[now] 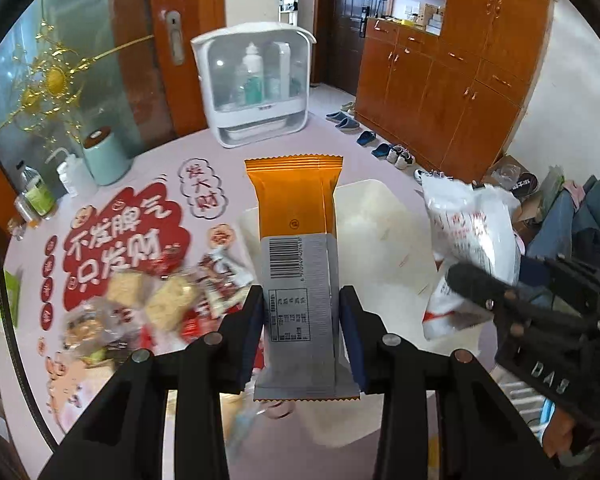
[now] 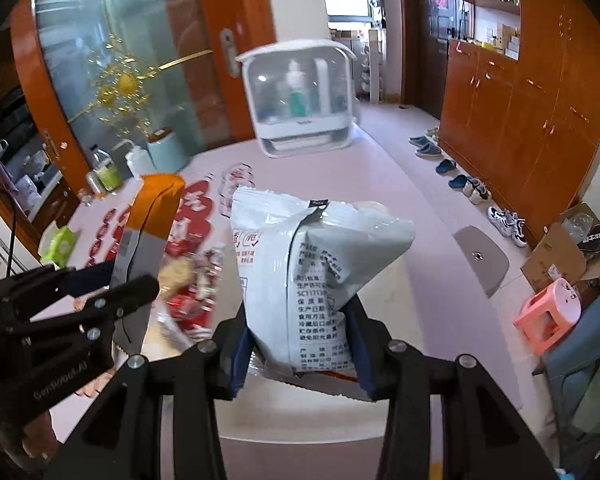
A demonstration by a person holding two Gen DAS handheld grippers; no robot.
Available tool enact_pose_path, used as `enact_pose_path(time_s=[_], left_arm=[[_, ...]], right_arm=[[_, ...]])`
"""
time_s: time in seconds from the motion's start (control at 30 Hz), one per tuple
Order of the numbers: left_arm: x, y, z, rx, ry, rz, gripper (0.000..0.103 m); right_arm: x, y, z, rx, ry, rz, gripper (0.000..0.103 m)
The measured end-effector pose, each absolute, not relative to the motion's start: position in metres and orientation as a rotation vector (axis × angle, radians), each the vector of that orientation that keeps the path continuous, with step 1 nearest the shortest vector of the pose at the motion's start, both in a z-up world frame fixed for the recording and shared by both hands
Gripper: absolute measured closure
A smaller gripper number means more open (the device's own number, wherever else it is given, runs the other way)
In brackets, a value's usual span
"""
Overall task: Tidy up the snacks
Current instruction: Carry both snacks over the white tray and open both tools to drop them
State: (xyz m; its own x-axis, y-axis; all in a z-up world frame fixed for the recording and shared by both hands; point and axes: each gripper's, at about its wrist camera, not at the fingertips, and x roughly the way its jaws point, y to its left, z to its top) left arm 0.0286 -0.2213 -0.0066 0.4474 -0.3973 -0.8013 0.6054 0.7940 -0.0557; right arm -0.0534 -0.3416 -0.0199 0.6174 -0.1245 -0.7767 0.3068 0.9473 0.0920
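My left gripper is shut on an orange and grey snack bar wrapper, held upright above a white bin on the table. My right gripper is shut on a white crinkled snack bag with red print and black text. In the left wrist view that white bag and the right gripper show at the right. The right wrist view has the orange bar and the left gripper at its left. A blurred heap of loose snacks lies on the table at the left.
A pink cloth with red print covers the table. A white cosmetics case stands at the far edge, a mint canister and bottles at the far left. On the floor: shoes, a pink stool, a cardboard box.
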Motion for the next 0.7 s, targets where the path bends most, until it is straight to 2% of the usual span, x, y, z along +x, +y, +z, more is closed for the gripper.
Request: enact_pose_path(time_s=[0.23, 0.27, 0.3, 0.33, 0.37, 0.43, 0.7], left_arm=[[0.032, -0.27, -0.034, 0.264, 0.985, -0.575, 0.062], [0.032, -0.271, -0.036, 0.265, 0.989, -0.567, 0.053], [0.033, -0.273, -0.039, 0.27, 0.997, -0.555, 0.031], [0.033, -0.274, -0.042, 0.282, 0.996, -0.517, 0.025], [0.033, -0.273, -0.045, 0.295, 0.986, -0.476, 0.014], [0.033, -0.27, -0.048, 0.287, 0.994, -0.477, 0.005], [0.029, -0.255, -0.059, 0.262, 1.05, -0.439, 0.005]], right_arm=[[-0.048, -0.378, -0.04, 0.22, 0.94, -0.201, 0.058], [-0.047, -0.382, -0.043, 0.224, 0.951, -0.195, 0.057], [-0.045, -0.385, -0.047, 0.23, 0.965, -0.179, 0.057], [-0.043, -0.389, -0.051, 0.242, 0.983, -0.17, 0.056], [-0.042, -0.392, -0.055, 0.252, 0.996, -0.167, 0.056], [-0.04, -0.396, -0.06, 0.265, 1.014, -0.156, 0.054], [-0.039, -0.392, -0.061, 0.267, 1.021, -0.115, 0.054]])
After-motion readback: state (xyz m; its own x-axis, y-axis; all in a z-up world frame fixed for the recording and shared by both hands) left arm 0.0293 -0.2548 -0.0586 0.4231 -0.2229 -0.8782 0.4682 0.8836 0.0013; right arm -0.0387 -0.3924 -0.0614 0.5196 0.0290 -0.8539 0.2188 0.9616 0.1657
